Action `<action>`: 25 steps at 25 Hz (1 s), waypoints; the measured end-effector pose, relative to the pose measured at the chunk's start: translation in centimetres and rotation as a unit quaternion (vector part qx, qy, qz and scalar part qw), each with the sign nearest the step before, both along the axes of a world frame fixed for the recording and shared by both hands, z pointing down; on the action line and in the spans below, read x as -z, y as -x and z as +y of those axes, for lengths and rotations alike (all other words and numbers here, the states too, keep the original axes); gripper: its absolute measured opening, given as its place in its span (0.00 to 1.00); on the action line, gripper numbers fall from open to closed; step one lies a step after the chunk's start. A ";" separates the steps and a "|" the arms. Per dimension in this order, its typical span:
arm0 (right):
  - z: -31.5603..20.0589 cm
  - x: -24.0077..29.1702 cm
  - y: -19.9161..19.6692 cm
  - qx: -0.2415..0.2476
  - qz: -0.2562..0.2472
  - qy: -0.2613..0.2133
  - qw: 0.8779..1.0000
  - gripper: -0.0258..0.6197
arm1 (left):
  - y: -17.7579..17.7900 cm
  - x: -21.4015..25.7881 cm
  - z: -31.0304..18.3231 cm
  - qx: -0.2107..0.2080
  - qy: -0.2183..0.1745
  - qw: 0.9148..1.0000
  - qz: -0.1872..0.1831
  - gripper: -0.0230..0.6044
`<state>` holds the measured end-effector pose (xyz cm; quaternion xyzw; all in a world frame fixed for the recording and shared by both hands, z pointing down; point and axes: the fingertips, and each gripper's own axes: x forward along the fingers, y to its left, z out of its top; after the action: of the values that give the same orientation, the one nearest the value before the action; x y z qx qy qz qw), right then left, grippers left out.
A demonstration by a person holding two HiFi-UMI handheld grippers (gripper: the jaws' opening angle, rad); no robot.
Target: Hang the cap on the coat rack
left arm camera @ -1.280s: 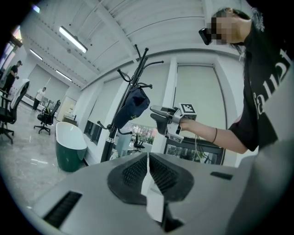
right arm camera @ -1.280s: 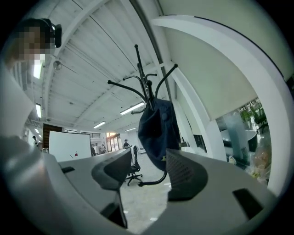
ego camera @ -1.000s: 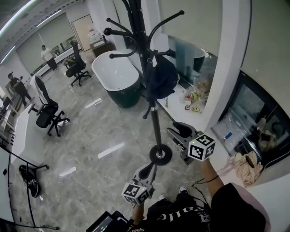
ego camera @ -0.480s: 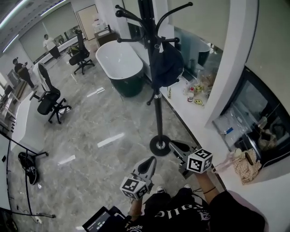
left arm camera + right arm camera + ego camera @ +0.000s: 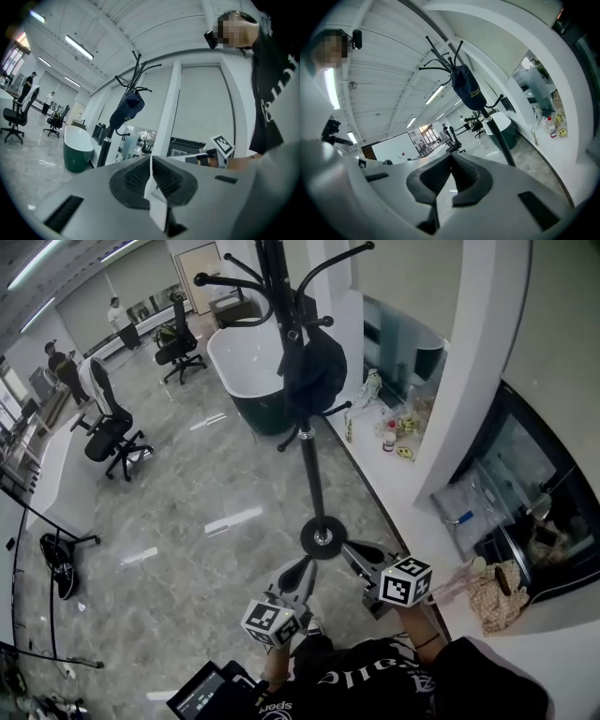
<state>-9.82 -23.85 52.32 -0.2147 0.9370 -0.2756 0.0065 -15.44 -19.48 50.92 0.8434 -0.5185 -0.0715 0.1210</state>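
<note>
Cap (image 5: 467, 88) hangs on coat rack (image 5: 312, 479); yellow lettering illegible.

Head view looks down; gripper views (both level) share the coat rack (image 5: 309, 474).

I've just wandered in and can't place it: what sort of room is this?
Probably an open-plan office doubling as a showroom or test space: swivel chairs on a polished floor, a freestanding bathtub, and a coat rack with a cap on it.
</note>
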 end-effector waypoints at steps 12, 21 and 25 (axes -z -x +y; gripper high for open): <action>3.1 -2.1 -11.9 0.047 0.023 -0.004 0.999 0.07 | -13.4 -2.1 2.8 0.031 0.019 0.999 0.003 0.04; 6.5 -3.5 -14.5 0.076 0.016 0.017 0.997 0.07 | -16.9 -2.5 6.2 0.048 0.032 0.998 -0.020 0.04; 7.7 -3.4 -14.1 0.084 0.015 0.012 0.996 0.07 | -16.3 -1.9 7.3 0.058 0.025 0.998 -0.025 0.04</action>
<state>4.28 -16.17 55.74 -0.1399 0.9482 -0.2831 -0.0334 0.90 -12.21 52.81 0.8105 -0.5706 -0.0449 0.1245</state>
